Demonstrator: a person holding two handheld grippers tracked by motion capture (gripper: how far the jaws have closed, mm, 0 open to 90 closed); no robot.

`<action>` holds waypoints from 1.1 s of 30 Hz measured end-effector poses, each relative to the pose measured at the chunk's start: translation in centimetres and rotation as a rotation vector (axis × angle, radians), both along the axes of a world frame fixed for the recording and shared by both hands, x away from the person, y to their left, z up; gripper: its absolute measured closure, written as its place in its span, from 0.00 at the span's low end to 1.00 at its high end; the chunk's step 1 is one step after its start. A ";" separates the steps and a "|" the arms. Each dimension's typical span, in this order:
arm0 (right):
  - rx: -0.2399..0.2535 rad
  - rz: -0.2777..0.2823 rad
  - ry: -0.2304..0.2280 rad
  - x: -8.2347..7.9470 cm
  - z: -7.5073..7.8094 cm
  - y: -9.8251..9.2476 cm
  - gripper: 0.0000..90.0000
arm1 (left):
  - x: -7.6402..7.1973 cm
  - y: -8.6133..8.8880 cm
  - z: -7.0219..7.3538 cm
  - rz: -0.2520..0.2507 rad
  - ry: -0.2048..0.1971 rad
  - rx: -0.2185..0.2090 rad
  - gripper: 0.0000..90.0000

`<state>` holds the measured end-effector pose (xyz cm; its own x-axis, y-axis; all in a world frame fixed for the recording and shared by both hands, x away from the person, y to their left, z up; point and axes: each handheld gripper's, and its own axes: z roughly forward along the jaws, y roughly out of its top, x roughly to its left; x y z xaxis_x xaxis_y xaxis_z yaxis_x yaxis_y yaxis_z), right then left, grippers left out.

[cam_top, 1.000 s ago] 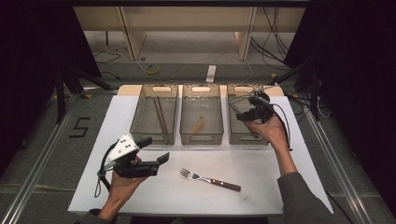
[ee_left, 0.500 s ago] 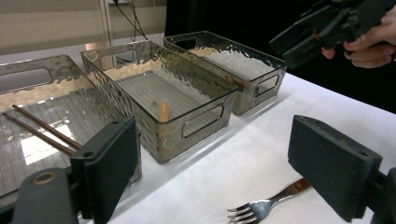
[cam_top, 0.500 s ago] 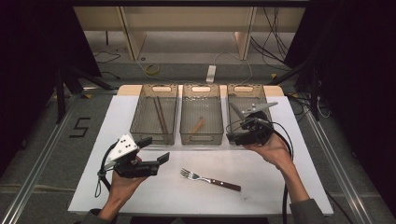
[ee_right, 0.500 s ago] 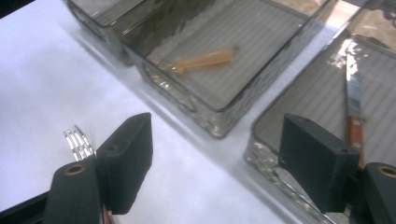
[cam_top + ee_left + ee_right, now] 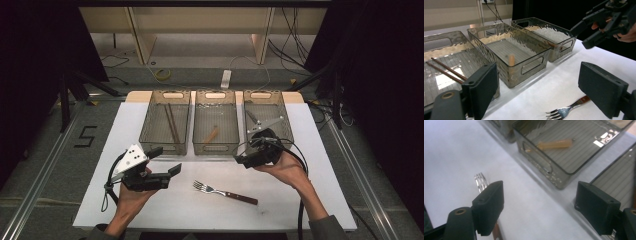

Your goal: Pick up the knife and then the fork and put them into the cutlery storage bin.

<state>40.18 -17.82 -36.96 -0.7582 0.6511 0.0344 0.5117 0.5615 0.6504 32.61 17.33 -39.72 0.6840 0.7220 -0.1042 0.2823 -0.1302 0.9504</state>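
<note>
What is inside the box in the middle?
The middle box holds one short light-brown stick-like piece, lying slanted on the ribbed floor. Its near end sits behind the wavy wall in the left gripper view, so what it is stays unclear.

My left gripper (image 5: 165,161) is black with a grey three-cornered plate (image 5: 129,157) dotted black; my right gripper (image 5: 243,159) trails a black cable (image 5: 300,200). Grey sleeves (image 5: 327,227).

fork (image 5: 225,192): shiny metal, wooden handle | bins (image 5: 215,122): rippled clear plastic | table (image 5: 150,212): matt white
</note>
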 end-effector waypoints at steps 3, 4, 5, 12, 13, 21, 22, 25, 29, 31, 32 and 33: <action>-0.015 0.026 -0.004 -0.5 0.1 0.4 0.27 | 0.0 0.0 0.0 0.001 0.002 0.001 0.17; -0.015 0.030 -0.003 -0.7 0.1 0.5 0.27 | 0.0 0.0 0.0 0.002 0.002 0.001 0.17; -0.017 0.038 0.000 -0.8 0.1 0.6 0.27 | 0.0 0.0 0.0 0.001 0.001 0.003 0.17; -0.040 0.084 0.027 -1.5 -0.7 0.9 0.28 | 0.0 0.1 0.0 0.002 -0.003 0.001 0.17; -0.045 0.085 0.034 -1.6 -0.8 1.0 0.28 | 0.0 0.1 0.0 0.002 -0.003 0.001 0.17; -0.078 0.109 0.061 -2.0 -1.3 1.4 0.28 | -0.1 0.1 0.1 0.004 -0.005 0.002 0.17; -0.082 0.112 0.067 -2.1 -1.4 1.5 0.28 | -0.1 0.1 0.0 0.005 -0.004 0.002 0.17; -0.098 0.123 0.080 -2.3 -1.6 1.6 0.28 | -0.1 0.1 0.1 0.005 -0.005 0.002 0.17; -0.132 0.140 0.108 -2.6 -2.5 1.9 0.28 | -0.1 0.1 0.1 0.007 -0.007 0.004 0.17; -0.147 0.142 0.123 -2.7 -3.0 1.9 0.27 | -0.1 0.2 0.1 0.011 -0.005 0.001 0.17; -0.149 0.138 0.140 -2.8 -3.3 1.9 0.27 | -0.1 0.3 0.1 0.011 -0.004 -0.002 0.17; -0.160 0.148 0.148 -2.9 -3.7 1.9 0.27 | 0.0 0.3 0.1 0.014 -0.007 -0.003 0.17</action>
<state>37.31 -15.90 -40.62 -0.8401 0.5394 0.0574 0.4991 0.7270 0.4717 32.57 17.63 -39.64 0.6748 0.7310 -0.1015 0.2776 -0.1240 0.9526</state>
